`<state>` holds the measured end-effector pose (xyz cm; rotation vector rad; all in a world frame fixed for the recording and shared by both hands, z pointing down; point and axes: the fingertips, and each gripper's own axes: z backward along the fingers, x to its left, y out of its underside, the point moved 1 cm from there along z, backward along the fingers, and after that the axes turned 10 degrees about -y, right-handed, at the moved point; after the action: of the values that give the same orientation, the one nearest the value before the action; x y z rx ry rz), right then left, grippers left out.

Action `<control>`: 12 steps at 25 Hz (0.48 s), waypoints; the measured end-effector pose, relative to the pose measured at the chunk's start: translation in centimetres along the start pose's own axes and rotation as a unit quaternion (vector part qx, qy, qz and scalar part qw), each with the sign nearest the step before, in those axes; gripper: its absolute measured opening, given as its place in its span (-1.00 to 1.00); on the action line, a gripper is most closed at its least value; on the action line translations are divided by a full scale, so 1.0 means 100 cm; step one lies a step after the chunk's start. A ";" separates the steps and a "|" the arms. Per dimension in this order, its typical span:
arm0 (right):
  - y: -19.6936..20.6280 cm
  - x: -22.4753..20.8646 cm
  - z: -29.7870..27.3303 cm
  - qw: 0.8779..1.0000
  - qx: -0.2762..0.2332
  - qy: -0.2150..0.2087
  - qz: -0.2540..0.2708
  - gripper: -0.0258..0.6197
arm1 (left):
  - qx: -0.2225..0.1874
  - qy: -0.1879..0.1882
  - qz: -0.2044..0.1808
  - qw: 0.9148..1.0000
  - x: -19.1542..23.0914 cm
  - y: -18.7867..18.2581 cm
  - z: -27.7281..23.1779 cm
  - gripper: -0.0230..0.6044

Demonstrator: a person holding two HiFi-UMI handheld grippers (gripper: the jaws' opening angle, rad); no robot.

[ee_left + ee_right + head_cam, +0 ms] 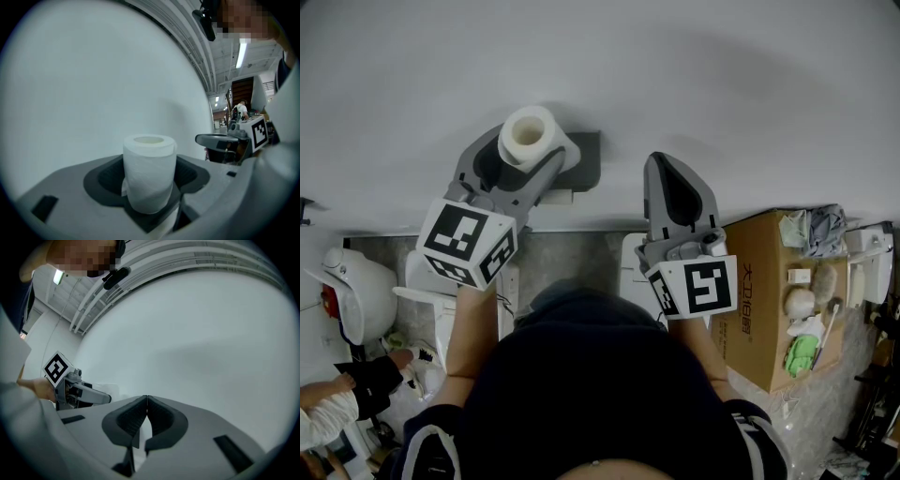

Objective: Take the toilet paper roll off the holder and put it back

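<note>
A white toilet paper roll (525, 131) stands upright between the jaws of my left gripper (534, 155), which is shut on it close to the white wall. In the left gripper view the roll (149, 173) fills the dark pads, cardboard core facing up. Just right of the roll, a dark grey holder (586, 164) is fixed to the wall, partly hidden by the gripper. My right gripper (661, 164) points at the wall to the right of the holder. Its jaws (146, 399) are shut with nothing between them.
An open cardboard box (764, 300) with small items stands at the right. A white rounded fixture (356, 291) sits at the lower left, with another person's hand (398, 361) near it. The white wall (722, 84) fills the upper part of the head view.
</note>
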<state>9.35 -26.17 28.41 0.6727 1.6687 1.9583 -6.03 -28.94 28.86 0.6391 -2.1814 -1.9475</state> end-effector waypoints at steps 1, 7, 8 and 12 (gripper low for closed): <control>0.000 0.000 0.000 1.000 -0.001 0.000 0.000 -0.87 | 0.001 0.000 0.000 1.000 0.000 0.001 0.000 0.02; -0.003 -0.001 0.001 1.000 -0.011 0.003 0.000 -0.87 | 0.005 0.002 0.001 1.000 -0.001 0.005 -0.003 0.02; -0.003 0.000 0.001 1.000 -0.008 0.002 0.000 -0.87 | 0.006 0.002 0.002 1.000 -0.001 0.005 -0.003 0.02; -0.001 0.000 0.003 1.000 -0.007 0.002 0.001 -0.87 | 0.007 0.002 0.002 1.000 -0.003 0.008 -0.003 0.02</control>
<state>9.49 -25.92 28.30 0.6657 1.6563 1.9711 -5.84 -29.08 29.72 0.6409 -2.1934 -1.9291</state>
